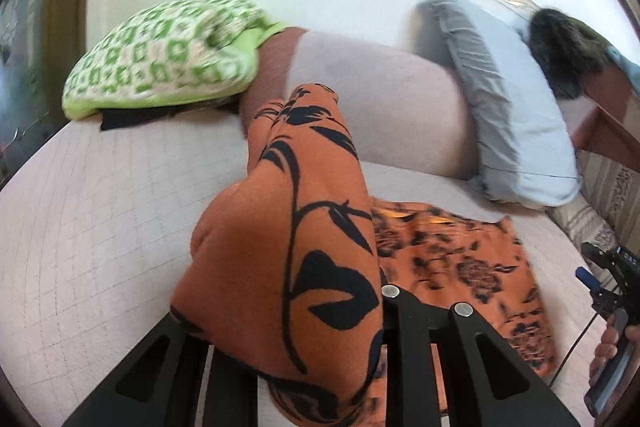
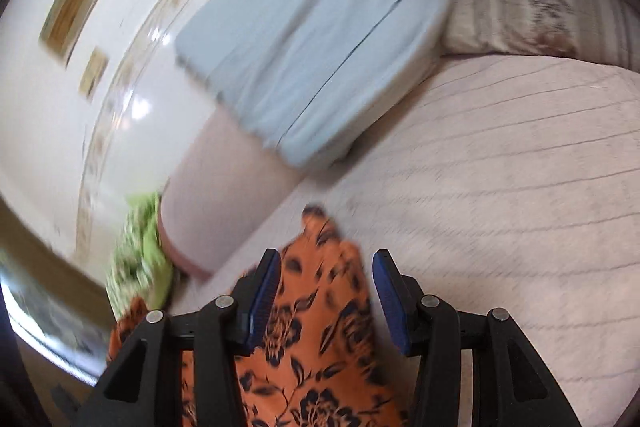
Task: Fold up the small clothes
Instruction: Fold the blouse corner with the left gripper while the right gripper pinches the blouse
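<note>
Orange floral garment [image 1: 288,247] on the quilted bed [image 1: 92,227] — thin, limp, light. My left gripper [image 1: 320,359] pinches a lifted fold; my right gripper [image 2: 324,291] straddles a far corner, jaws wide, gripping nothing — I'd grip edges.

One marking only is legible. In the left wrist view, the black hand-held tool [image 1: 612,283] at the right edge carries small white capital letters on its body, reading roughly "DAS"; the characters are tiny and partly cut off, so the reading is uncertain. No other text, label, brand, number or sign is readable in either view.
</note>
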